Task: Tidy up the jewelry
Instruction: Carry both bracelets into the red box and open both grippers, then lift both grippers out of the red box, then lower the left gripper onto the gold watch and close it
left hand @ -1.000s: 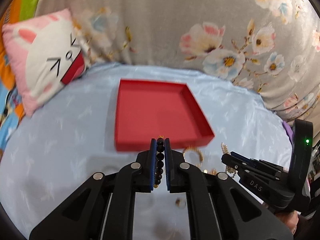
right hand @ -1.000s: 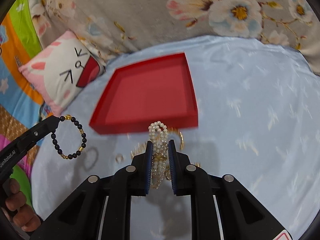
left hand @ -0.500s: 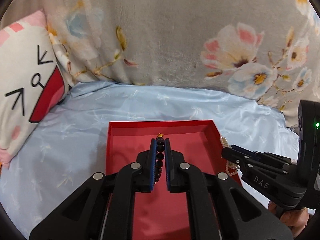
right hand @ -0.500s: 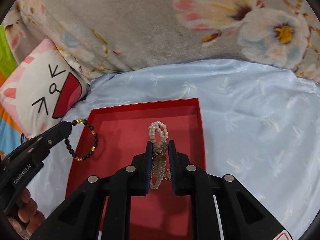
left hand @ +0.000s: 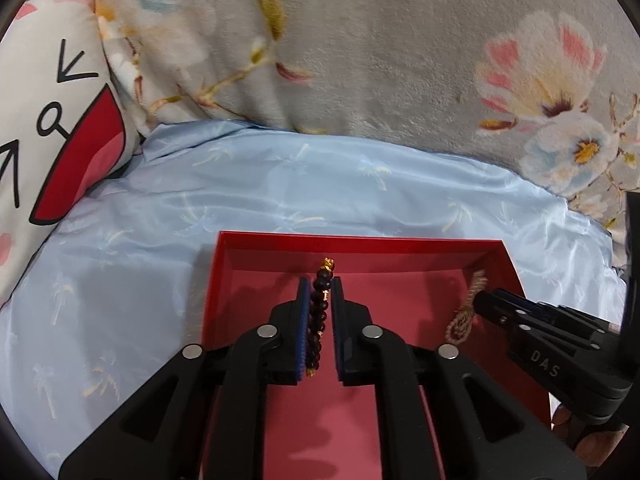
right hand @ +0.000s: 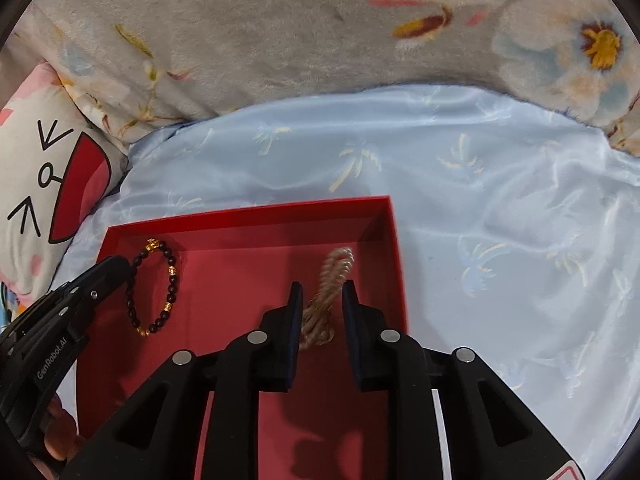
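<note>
A red tray lies on the light blue sheet. My left gripper is over the tray. Its jaws stand slightly apart around a black bead bracelet with gold beads, which still hangs between them; in the right wrist view the bracelet dangles at the left fingertip. My right gripper is over the tray's right side with its jaws apart. The pearl bracelet hangs loose between them, blurred.
A grey floral blanket rises behind the tray. A white cat-face pillow lies at the left. The light blue sheet spreads to the right of the tray.
Both grippers moved forward from in front of the tray to over it, carrying the bracelets. The right jaws have opened off the pearl bracelet. The left jaws have parted slightly.
</note>
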